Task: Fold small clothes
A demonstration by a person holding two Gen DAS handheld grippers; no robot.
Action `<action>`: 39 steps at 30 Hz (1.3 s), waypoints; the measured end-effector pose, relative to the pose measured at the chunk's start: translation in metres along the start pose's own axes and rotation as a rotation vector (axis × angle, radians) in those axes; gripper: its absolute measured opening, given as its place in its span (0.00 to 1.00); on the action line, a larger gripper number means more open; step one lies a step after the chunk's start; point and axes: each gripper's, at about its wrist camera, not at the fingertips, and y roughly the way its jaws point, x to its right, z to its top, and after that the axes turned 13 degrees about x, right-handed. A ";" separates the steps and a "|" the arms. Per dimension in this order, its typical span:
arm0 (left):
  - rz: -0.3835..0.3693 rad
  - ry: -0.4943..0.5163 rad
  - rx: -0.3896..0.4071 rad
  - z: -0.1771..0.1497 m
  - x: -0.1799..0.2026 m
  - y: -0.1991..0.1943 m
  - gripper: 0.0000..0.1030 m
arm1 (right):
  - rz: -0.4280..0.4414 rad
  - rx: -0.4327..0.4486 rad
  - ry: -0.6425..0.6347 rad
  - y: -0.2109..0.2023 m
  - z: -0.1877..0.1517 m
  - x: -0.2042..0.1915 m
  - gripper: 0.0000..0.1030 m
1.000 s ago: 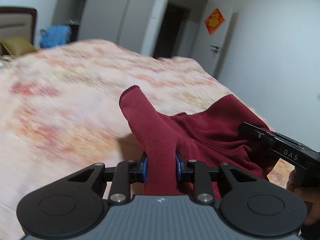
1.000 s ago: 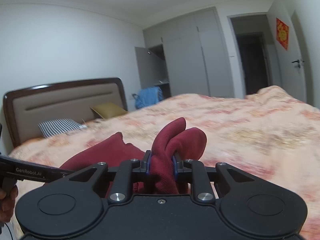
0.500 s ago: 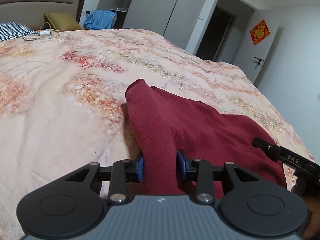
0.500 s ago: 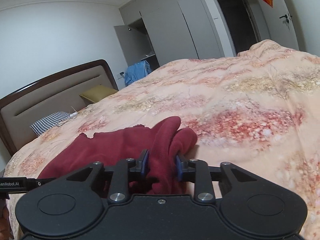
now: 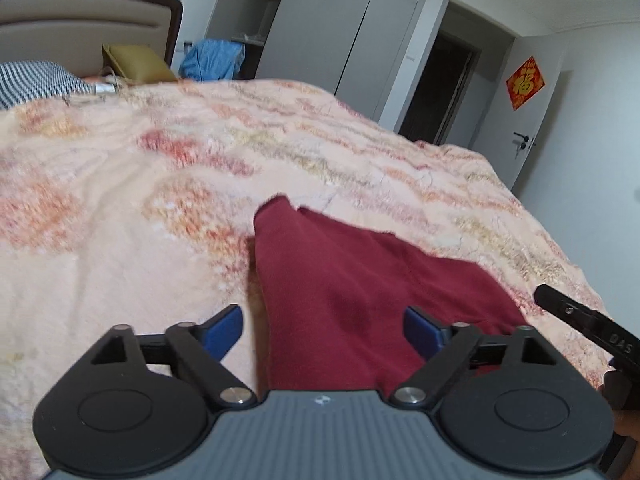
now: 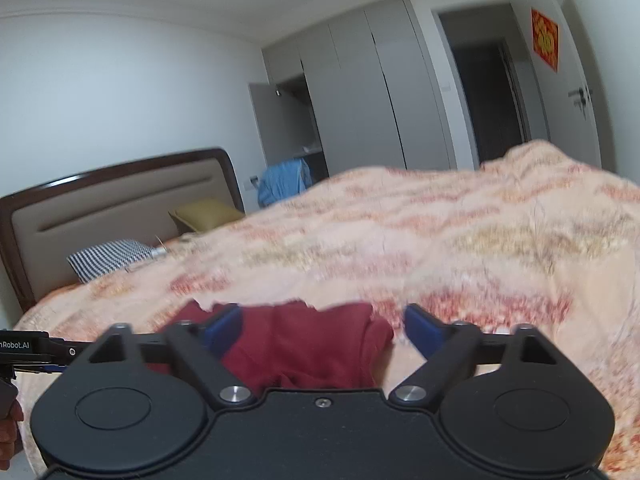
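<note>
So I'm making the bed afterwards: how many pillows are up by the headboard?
2. A checked black-and-white pillow lies nearest the headboard's left end, and an olive-yellow pillow sits to its right, near the blue cloth. The bedspread may hide more.

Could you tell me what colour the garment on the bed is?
Dark red garment, plain, clearest in the left wrist view.

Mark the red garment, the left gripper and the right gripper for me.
red garment (image 5: 352, 280): left wrist view, middle of the flat cloth.
left gripper (image 5: 322, 328): left wrist view, midway between its open fingertips.
right gripper (image 6: 322, 326): right wrist view, midway between its open fingertips.
</note>
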 end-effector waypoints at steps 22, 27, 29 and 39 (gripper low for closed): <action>0.022 0.074 0.208 0.010 0.026 -0.163 1.00 | 0.031 0.226 -0.088 -0.163 0.040 -0.081 1.00; 0.023 0.090 0.240 -0.005 0.026 -0.200 1.00 | 0.014 0.270 -0.123 -0.201 0.032 -0.096 1.00; 0.021 0.091 0.253 -0.010 0.025 -0.213 1.00 | 0.007 0.285 -0.135 -0.215 0.027 -0.102 1.00; 0.030 0.146 0.246 -0.055 0.021 -0.252 1.00 | -0.097 0.293 -0.131 -0.258 -0.015 -0.122 1.00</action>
